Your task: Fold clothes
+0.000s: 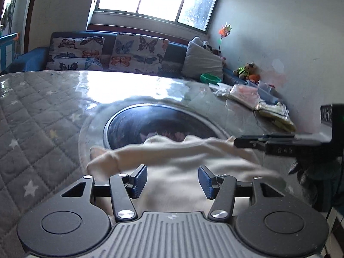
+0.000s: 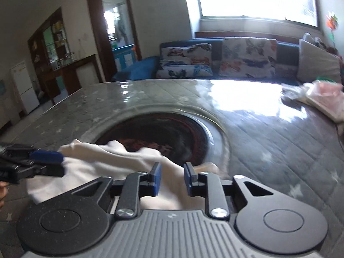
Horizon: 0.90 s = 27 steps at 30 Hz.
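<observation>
A cream-white garment [image 1: 172, 161] lies on the table's near part, a sleeve stretched left across it; it also shows in the right wrist view [image 2: 103, 161]. My left gripper [image 1: 172, 178] is open just above the garment's body, nothing between its blue pads. My right gripper [image 2: 171, 179] is open with a narrower gap, low over the cloth. In the left wrist view the right gripper [image 1: 253, 143] reaches in from the right at the garment's edge. In the right wrist view the left gripper [image 2: 46, 161] sits at the cloth's left side.
The table [image 1: 43, 116] has a quilted grey star-print cover under clear plastic, with a round dark glass turntable [image 1: 154, 124] in the middle. Packaged clothes [image 1: 247, 95] lie at the far right. A sofa with butterfly cushions [image 1: 137, 53] stands behind, under a window.
</observation>
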Available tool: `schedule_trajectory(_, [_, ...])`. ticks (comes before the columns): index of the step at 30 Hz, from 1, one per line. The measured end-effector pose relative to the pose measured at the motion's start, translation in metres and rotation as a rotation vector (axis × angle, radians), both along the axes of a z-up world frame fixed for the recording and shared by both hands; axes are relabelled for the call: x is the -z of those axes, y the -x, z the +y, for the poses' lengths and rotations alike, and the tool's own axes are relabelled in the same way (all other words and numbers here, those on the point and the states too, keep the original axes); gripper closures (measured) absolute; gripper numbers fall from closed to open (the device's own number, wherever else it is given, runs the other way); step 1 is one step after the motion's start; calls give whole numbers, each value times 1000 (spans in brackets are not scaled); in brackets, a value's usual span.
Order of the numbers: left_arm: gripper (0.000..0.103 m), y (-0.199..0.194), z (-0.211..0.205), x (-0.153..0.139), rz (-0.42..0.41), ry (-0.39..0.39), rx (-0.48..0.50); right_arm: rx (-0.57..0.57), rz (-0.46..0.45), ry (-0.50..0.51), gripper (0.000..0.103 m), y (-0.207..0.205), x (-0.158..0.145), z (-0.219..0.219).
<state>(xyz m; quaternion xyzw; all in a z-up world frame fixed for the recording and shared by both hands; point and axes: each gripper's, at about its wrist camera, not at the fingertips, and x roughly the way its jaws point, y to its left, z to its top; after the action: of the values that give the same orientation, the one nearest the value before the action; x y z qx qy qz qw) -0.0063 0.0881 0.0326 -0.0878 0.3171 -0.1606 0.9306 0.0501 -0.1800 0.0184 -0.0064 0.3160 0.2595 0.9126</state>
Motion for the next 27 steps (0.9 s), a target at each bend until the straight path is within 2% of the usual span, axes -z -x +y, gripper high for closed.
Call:
schedule_trajectory(3, [47, -21, -1, 1, 14, -15, -26, -27, -5, 25, 74, -6, 1, 16])
schedule_trajectory(7, [47, -45, 4, 14, 80, -36, -74, -27, 18, 53, 72, -16, 10, 29])
schedule_trajectory(12, [48, -51, 7, 22, 93, -50, -87, -28, 28, 117, 64, -22, 17, 38])
schedule_trajectory(13, [48, -49, 6, 21, 93, -52, -88, -28, 23, 119, 59, -21, 15, 38])
schedule_trajectory(17, [47, -41, 6, 12, 74, -55, -102, -44, -15, 106, 50, -7, 3, 36])
schedule_trajectory(19, [44, -34, 7, 6, 62, -47, -109, -57, -36, 100, 40, 6, -2, 35])
schedule_trajectory(21, [43, -24, 8, -1, 46, -40, -110, -73, -51, 93, 37, 19, -6, 34])
schedule_trajectory(23, [43, -11, 5, -5, 26, -51, -99, -92, -62, 88, 27, 33, -9, 35])
schedule_trajectory(27, [43, 22, -7, -9, -33, -114, -63, -121, -126, 140, 26, 63, -9, 37])
